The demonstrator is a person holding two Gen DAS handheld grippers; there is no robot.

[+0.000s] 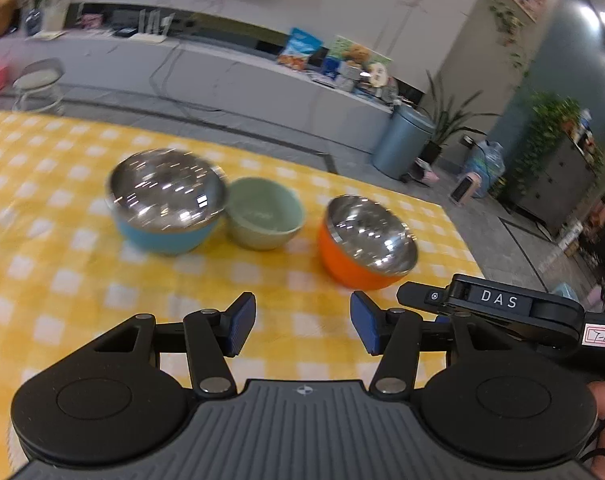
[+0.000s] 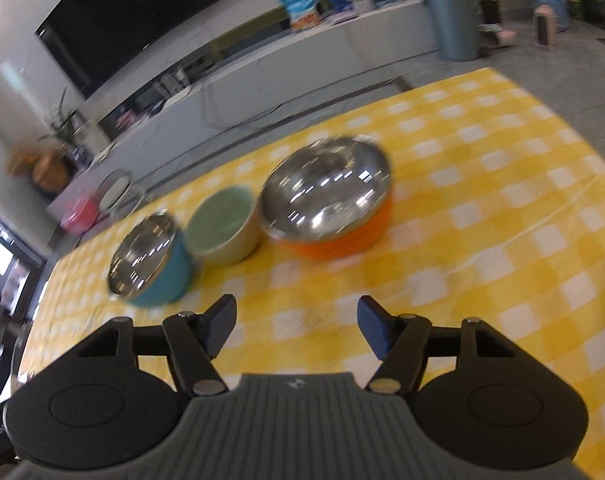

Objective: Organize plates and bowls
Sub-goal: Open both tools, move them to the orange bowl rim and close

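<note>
Surface: a counter (image 1: 42,240) under a yellow-and-white checked cloth carried three bowls in a loose row; no plates were in either view.
Blue bowl (image 1: 166,204): steel-lined, upright, at the left end of the row, its rim touching or just beside the green bowl; blur prevented telling which.
Green bowl (image 1: 264,214): plain, smaller, upright, in the middle.
Orange bowl (image 1: 366,240): steel-lined, upright, at the right end, standing apart from the green bowl.
Left gripper (image 1: 302,326): fingers spread, nothing between the pads; it hung above the cloth on the near side of the row.
Right gripper (image 2: 296,326): fingers spread, likewise empty; also short of the row, over bare cloth.
Key relation: all three bowls lay ahead of both sets of fingers. From the left wrist view the green and orange bowls sat just beyond the fingertips, the orange one to the right of centre. From the right wrist view the orange bowl (image 2: 330,200) lay ahead and just right of centre, the blue bowl (image 2: 152,258) off to the left.
Axis: the bowls were round, so no long axis governed; rim approach mattered instead.
Judgement: nesting appeared not yet begun; the right hand seemed better placed for the orange bowl.
</note>
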